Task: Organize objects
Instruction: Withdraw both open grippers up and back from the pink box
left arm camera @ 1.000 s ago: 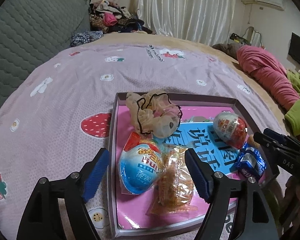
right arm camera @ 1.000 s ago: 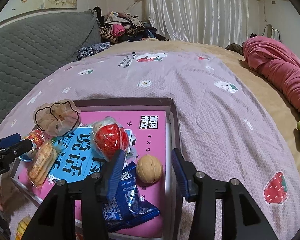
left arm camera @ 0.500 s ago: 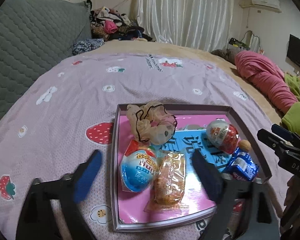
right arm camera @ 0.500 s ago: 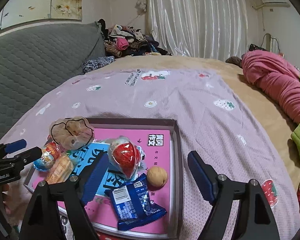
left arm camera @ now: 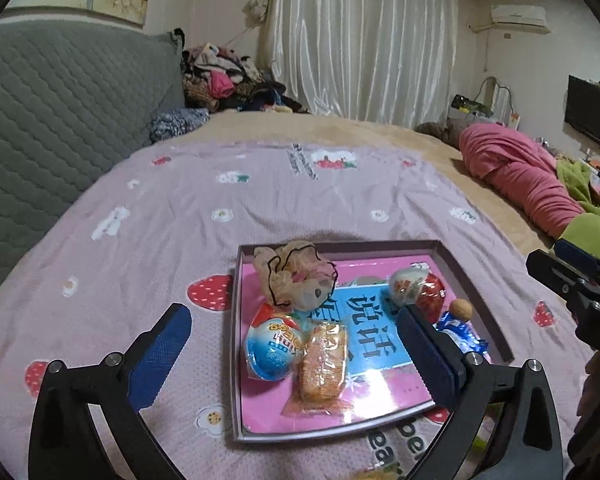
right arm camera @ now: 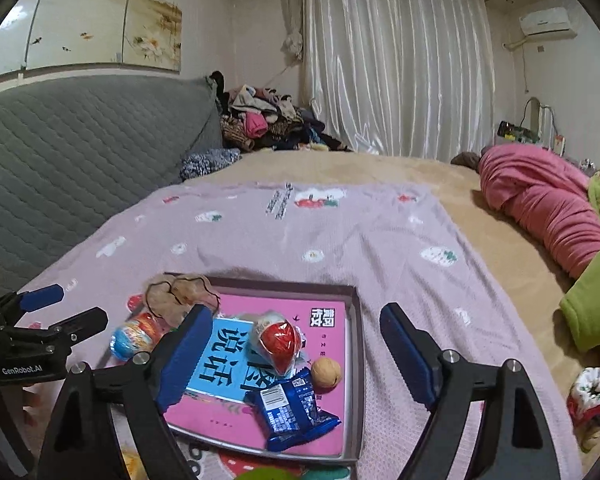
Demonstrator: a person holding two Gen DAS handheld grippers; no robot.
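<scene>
A shallow tray (left arm camera: pixel 234 320) with a pink and blue book cover as its floor lies on the bedspread. In it are a beige scrunchie (left arm camera: pixel 296 276), a blue egg toy (left arm camera: pixel 274 346), a cracker packet (left arm camera: pixel 324 364), a red egg toy (right arm camera: pixel 278 340), a walnut (right arm camera: pixel 326 372) and a blue snack packet (right arm camera: pixel 292 408). My left gripper (left arm camera: pixel 293 314) hovers above the tray's left half, jaws opening wide, gripping nothing. Over the tray's right half my right gripper (right arm camera: pixel 295 312) hangs, jaws also opening and empty.
The lilac strawberry-print bedspread (left arm camera: pixel 300 192) spreads all round the tray. A grey quilted headboard (left arm camera: pixel 60 120) stands to the left, with a clothes pile (left arm camera: pixel 228 84) behind. Pink bedding (left arm camera: pixel 520 180) and green cloth (left arm camera: pixel 588 232) lie at the right, and a red-and-white item (right arm camera: pixel 592 394) nearby.
Both grippers have risen and drawn back from the tray while their jaws widened. The blue egg, cracker packet and walnut stay in the tray, no longer framed closely by the fingers.
</scene>
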